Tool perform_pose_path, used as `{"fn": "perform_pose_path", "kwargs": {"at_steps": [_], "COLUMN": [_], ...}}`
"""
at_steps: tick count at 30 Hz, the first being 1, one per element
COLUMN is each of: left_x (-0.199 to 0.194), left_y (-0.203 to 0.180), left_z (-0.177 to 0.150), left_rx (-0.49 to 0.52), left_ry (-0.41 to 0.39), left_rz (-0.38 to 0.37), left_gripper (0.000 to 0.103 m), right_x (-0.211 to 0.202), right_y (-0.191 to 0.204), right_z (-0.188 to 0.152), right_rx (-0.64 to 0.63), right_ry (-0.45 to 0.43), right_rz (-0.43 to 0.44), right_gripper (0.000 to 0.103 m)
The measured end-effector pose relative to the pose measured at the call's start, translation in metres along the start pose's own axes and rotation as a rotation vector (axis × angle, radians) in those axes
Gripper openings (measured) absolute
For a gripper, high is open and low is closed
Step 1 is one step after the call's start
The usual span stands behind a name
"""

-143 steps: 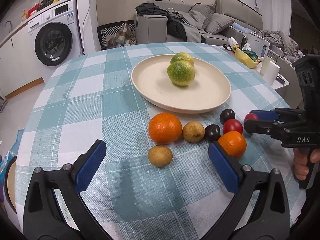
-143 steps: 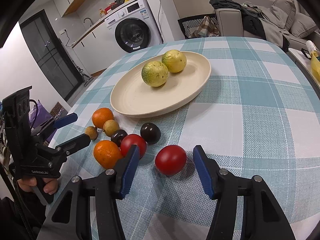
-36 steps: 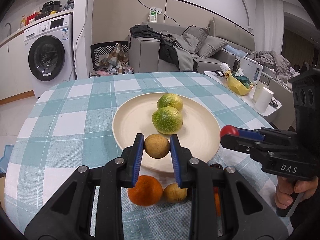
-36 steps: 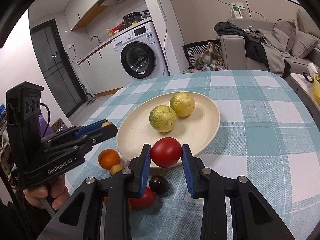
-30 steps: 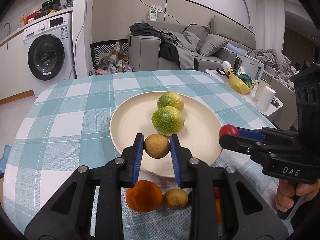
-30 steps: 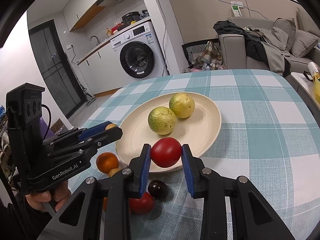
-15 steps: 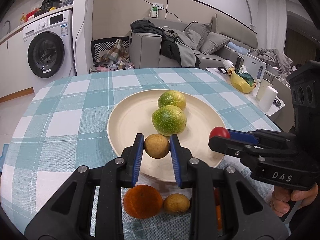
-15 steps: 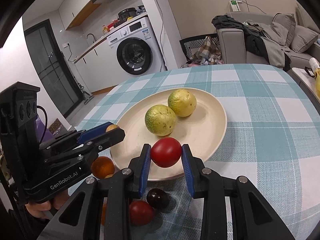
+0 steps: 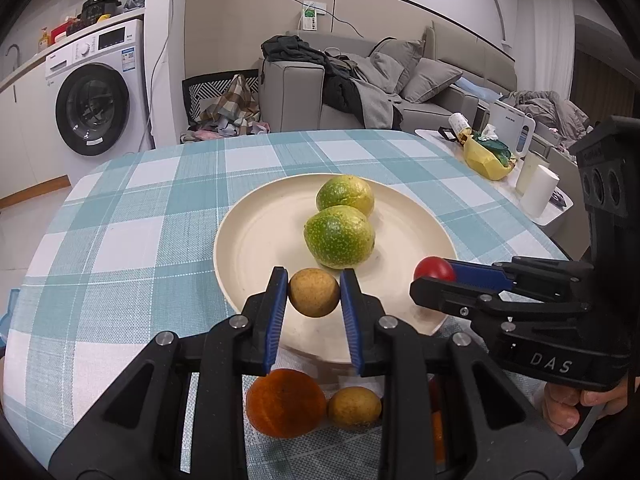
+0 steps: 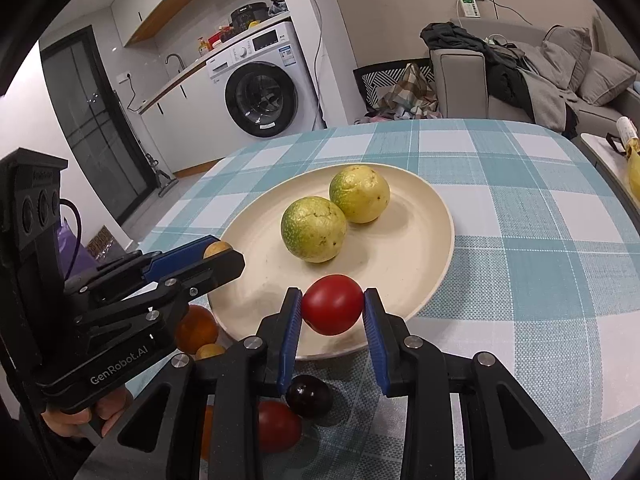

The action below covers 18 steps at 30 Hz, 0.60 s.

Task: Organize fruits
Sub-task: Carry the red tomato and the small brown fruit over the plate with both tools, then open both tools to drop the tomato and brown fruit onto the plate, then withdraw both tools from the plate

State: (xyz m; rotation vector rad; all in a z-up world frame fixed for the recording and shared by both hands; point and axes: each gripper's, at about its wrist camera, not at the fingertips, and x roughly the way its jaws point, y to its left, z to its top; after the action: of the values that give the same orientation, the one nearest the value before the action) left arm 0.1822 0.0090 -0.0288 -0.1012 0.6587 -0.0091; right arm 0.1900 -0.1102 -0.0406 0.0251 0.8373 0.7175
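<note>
Two fruits half-hidden behind right tongs [image 10: 332, 304], orange [image 10: 206, 432] barely visible

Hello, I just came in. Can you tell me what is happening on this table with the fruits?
A person is sorting fruit with a handheld gripper in each hand. The left gripper is shut on a small brown fruit, and the right gripper is shut on a red tomato. Both hang over the near edge of the cream plate, where two green citrus fruits already lie. An orange, another brown fruit, a dark plum and a second tomato wait on the checked tablecloth.
</note>
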Motion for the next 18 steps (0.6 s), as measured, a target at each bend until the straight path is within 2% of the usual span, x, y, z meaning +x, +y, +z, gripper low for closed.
{"fn": "perform_pose_path", "kwargs": {"at_steps": [5,9,11,14,16,18], "left_x": [0.000,-0.001,-0.002,-0.006,-0.010,-0.018], "left_y": [0.001,0.004,0.006,0.008,0.010,0.012], "left_z": [-0.001,-0.002,-0.003,-0.005,-0.006,-0.008], "left_rx": [-0.003,-0.013,-0.016,-0.015,-0.013,-0.013], "left_ry": [-0.008,-0.002,0.001,-0.005,-0.015,-0.032], "left_rz": [0.010,0.014,0.019,0.030,0.047,0.067], "left_gripper": [0.024,0.024,0.026,0.039,0.059,0.072], "right_x": [-0.001,-0.005,-0.008,-0.012,-0.016,-0.019], "right_y": [-0.001,-0.003,-0.002,-0.001,-0.001,-0.002], "right_z": [0.000,-0.001,-0.002,-0.004,-0.006,-0.008], "right_rx": [0.005,0.012,0.000,-0.023,-0.036,-0.044], "right_ry": [-0.007,-0.026,-0.031,-0.039,-0.048,-0.050], "right_rz": [-0.006,-0.012,-0.021,-0.038,-0.056,-0.066], "right_gripper": [0.032,0.043,0.043,0.047,0.050,0.055]}}
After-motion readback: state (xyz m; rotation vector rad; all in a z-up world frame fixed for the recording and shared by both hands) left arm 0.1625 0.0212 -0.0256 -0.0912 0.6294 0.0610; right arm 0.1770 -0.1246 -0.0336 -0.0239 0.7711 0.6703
